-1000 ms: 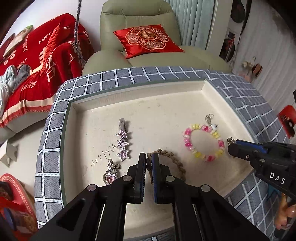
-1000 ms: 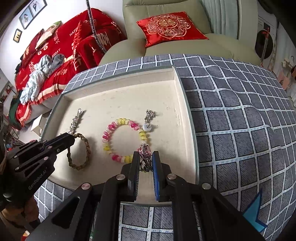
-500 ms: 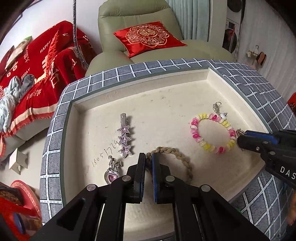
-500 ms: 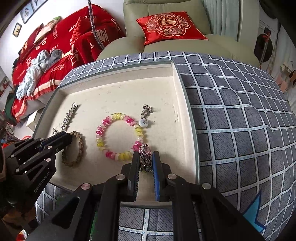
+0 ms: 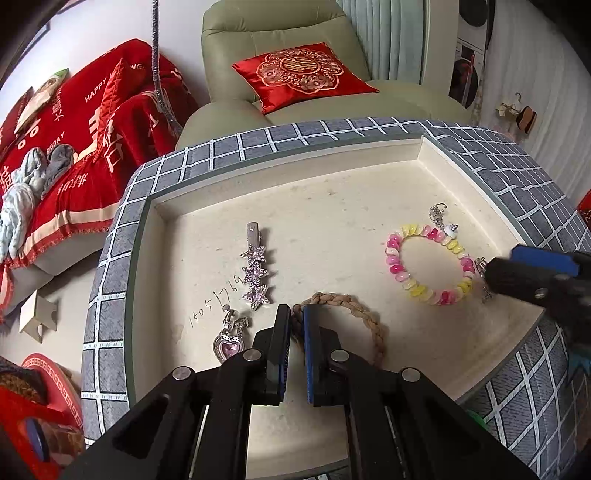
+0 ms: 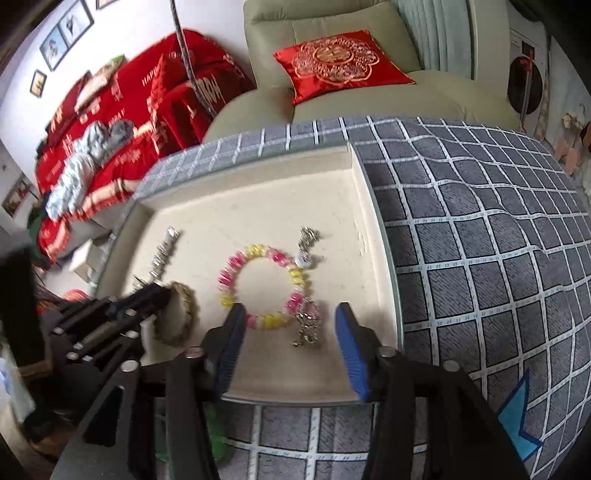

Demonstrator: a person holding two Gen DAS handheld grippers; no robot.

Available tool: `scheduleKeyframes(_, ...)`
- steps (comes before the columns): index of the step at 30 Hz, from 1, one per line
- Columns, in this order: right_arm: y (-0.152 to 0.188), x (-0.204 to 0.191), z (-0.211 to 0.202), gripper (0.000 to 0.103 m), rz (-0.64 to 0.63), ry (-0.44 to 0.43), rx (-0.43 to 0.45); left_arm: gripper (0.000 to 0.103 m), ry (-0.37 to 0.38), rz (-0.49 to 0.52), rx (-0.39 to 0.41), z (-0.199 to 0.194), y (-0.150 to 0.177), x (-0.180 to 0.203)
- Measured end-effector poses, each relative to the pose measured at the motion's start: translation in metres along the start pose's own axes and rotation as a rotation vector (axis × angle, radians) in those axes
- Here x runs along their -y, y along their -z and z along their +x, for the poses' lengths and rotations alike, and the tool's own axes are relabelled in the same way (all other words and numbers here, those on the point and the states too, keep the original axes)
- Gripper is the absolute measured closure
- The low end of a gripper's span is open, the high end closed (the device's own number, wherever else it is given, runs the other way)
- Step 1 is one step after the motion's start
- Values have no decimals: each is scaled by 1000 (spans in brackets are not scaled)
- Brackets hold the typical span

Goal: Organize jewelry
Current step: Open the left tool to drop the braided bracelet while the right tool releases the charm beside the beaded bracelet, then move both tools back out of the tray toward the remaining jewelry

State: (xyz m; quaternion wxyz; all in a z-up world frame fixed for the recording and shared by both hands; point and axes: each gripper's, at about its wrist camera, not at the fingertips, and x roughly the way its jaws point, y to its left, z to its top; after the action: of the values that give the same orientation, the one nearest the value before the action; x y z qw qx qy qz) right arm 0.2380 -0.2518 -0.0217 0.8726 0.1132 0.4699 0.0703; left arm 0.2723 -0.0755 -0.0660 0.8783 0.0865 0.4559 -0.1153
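The surface ahead of my tools is a cream, shallow-walled tray set into a grey cloth with a white grid. Beyond it sits a pale green armchair with a red embroidered cushion, and off to my left a couch under a red blanket; framed pictures hang on the wall above it.

My left tool is nearly closed on the near-left end of a brown braided cord bracelet, which lies flat on the tray. Just left of its tips lies a silver charm with a pink heart stone, and ahead of that a silver hair clip with three pink stars, beside handwritten digits on the tray floor.

My right tool stands wide open — half a second ago it was pinched on the small silver and pink charm, which now lies loose on the tray between the fingers, touching the pink and yellow beaded bracelet. A silver chain with a white bead lies at that bracelet's far side — the left tool's grip is unchanged.
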Motion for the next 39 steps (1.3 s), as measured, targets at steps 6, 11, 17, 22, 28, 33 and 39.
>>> scheduleKeyframes(6,4,3,-26,37,44,-34,47,80,4,-5,3,1,0,-2)
scheduleKeyframes(11,13,12,-44,34,89,-50,68,80,-7,1,7,1,-1,0)
scheduleKeyframes(17,24,20,-54,34,122,-61,69,80,-12,-1,26,-3,-2,1)
scheduleKeyframes(22,32,22,-56,34,133,-63,69,79,-19,-19,41,-7,-2,-3)
scheduleKeyframes(28,36,21,-57,34,132,-65,61,79,-31,-59,39,-8,-4,-12)
scheduleKeyframes(33,39,19,-59,33,128,-67,64,79,-31,-92,76,-23,-5,-21)
scheduleKeyframes(39,45,14,-65,26,116,-65,70,0,-35,-135,124,-43,-5,-31)
